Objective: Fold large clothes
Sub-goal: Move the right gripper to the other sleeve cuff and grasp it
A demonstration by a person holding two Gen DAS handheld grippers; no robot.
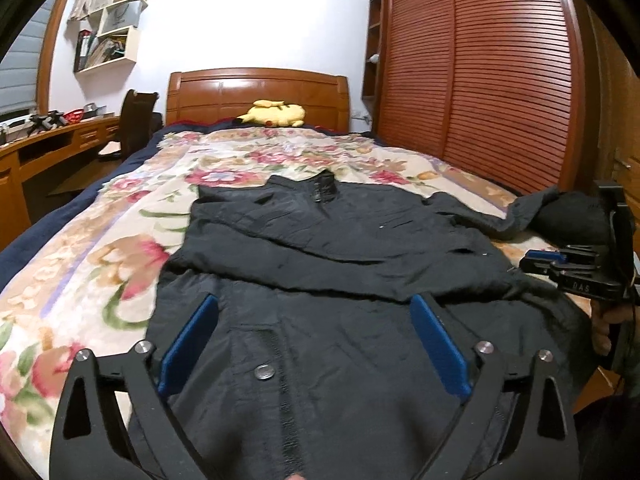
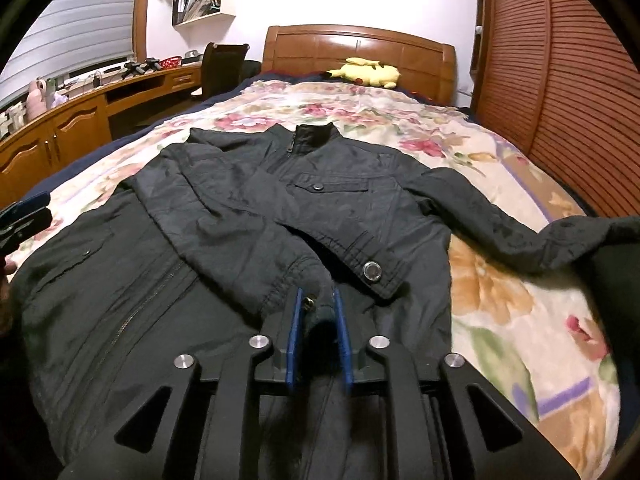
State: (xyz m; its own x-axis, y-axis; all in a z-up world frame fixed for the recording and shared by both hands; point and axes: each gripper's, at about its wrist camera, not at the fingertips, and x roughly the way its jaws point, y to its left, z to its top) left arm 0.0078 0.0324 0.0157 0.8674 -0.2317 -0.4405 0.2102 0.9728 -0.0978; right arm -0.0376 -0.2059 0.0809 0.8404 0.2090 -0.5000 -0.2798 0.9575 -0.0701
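A dark jacket (image 1: 340, 240) (image 2: 320, 200) lies front up on the flowered blanket, collar toward the headboard. One sleeve is folded slantwise across the chest, and its cuff (image 2: 372, 270) with a metal snap ends near my right gripper (image 2: 317, 294). The blue pads stand a little apart with the cuff's dark end lying between them, not pinched. The other sleeve (image 2: 520, 232) stretches out to the right. My left gripper (image 1: 314, 300) hovers wide open over the jacket's lower front with nothing in it. Each gripper shows in the other's view: the right gripper (image 1: 536, 260) and the left gripper (image 2: 28, 208).
The flowered blanket (image 1: 100, 260) covers a bed with a wooden headboard (image 1: 256, 92). A yellow plush toy (image 1: 276, 114) lies by the pillows. Slatted wardrobe doors (image 1: 480, 80) run close along the right. A wooden desk (image 2: 80, 120) and chair (image 1: 136, 120) stand to the left.
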